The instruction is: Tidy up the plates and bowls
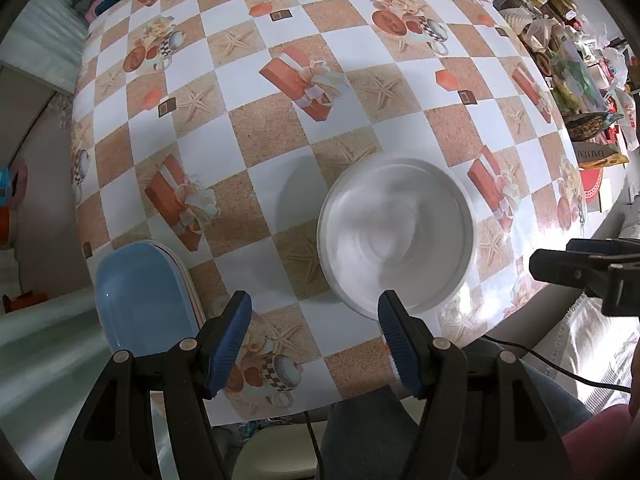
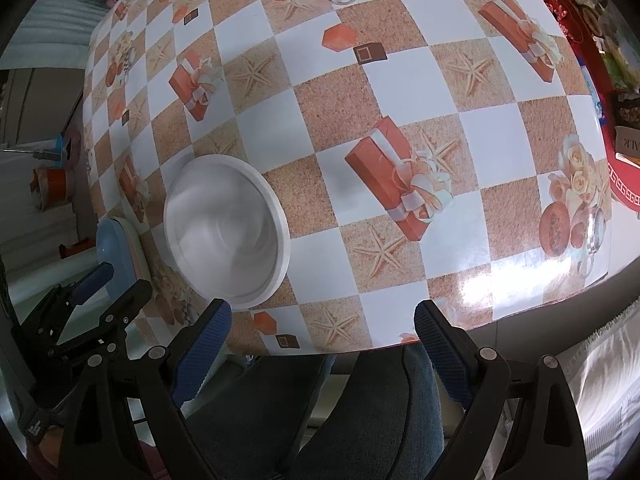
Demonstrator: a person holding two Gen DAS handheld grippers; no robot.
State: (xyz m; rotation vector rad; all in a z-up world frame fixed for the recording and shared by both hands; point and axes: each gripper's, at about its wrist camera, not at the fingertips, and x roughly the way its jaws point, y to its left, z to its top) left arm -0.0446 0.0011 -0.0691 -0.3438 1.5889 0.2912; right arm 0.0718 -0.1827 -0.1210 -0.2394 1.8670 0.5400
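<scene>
White bowl (image 1: 396, 236) and blue plate (image 1: 146, 300) near the table's (image 1: 280, 128) front edge.
Left gripper (image 1: 314, 330) and right gripper (image 2: 322, 338) both hung spread apart, empty; plate lay left of the bowl.

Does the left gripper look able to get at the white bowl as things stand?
Probably yes: the left gripper is open, the white bowl sits just ahead of its right finger, and nothing lies between them on the table.

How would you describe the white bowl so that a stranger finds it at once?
Look at the checkered tablecloth, near the edge closest to the person. The white bowl sits there, right of the blue plate. It alone is round, deep and plain white.
</scene>
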